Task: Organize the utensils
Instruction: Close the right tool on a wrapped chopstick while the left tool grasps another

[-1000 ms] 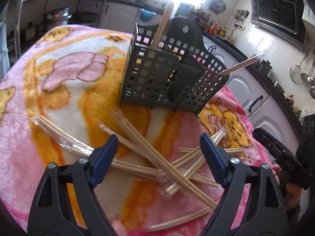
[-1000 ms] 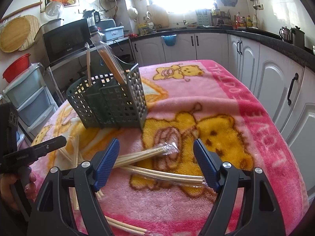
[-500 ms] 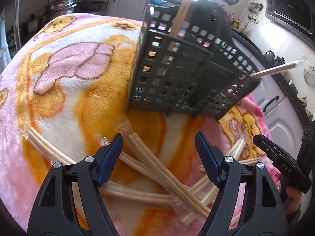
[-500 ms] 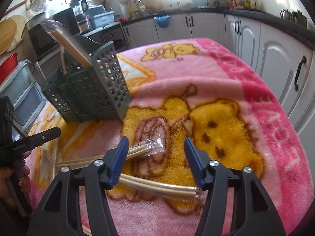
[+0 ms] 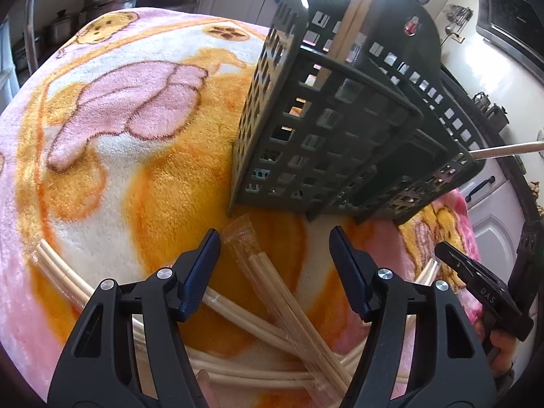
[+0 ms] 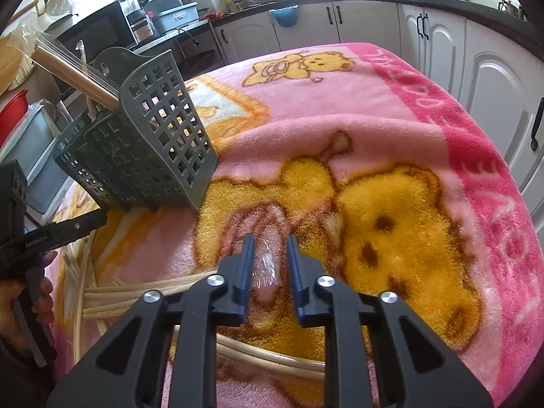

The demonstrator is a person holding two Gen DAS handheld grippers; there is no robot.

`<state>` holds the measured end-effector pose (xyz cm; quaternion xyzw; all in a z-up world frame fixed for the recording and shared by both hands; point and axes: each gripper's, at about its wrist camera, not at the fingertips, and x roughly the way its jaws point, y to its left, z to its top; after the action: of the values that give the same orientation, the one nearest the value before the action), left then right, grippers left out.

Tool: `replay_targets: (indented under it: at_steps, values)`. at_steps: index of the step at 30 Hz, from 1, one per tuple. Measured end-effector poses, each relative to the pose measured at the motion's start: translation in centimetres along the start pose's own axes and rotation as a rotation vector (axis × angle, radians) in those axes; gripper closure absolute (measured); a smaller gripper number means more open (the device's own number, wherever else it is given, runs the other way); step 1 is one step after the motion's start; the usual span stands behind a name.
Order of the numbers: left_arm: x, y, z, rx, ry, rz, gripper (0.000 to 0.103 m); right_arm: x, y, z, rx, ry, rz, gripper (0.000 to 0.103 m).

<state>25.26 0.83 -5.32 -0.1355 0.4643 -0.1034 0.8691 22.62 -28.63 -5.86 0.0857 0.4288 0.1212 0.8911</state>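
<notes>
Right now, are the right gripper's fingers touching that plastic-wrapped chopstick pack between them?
Cannot tell. In the right wrist view the closing fingers flank the wrapper tip; any contact or gap is unclear.

A plush pink and orange blanket (image 5: 142, 156) printed with cartoon bears covers the counter, filling most of both views. A dark perforated plastic utensil basket (image 5: 326, 136) stands on it in the upper right of the left wrist view and at centre left of the right wrist view (image 6: 146, 156). Cellophane-wrapped pairs of wooden chopsticks (image 5: 282, 306) lie crossed in a loose pile on the blanket at the bottom of the left wrist view, with more along the lower left of the right wrist view (image 6: 136, 292).
</notes>
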Motion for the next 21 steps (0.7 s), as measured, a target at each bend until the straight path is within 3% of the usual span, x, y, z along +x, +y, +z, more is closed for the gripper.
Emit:
replay_targets:
  at_steps: [3, 6, 9, 13, 21]
  values:
    - [0.4, -0.1, 0.2, -0.006, 0.008, 0.014, 0.045, 0.0, -0.2, 0.0, 0.007, -0.001, 0.006, 0.086]
    - [0.8, -0.5, 0.5, -0.006, 0.007, 0.032, 0.054, 0.1, -0.3, 0.0, 0.008, -0.004, 0.015, 0.098]
    - [0.9, -0.3, 0.6, -0.013, 0.002, 0.050, 0.064, -0.2, -0.4, -0.1, 0.014, -0.019, 0.012, 0.101]
    - [0.9, 0.5, 0.9, -0.026, -0.005, 0.071, 0.087, -1.1, -0.3, 0.0, 0.017, -0.048, 0.011, 0.102]
    - [-0.1, 1.0, 1.1, -0.032, -0.032, 0.042, 0.094, -2.7, 0.4, 0.2, -0.009, -0.095, 0.002, 0.102]
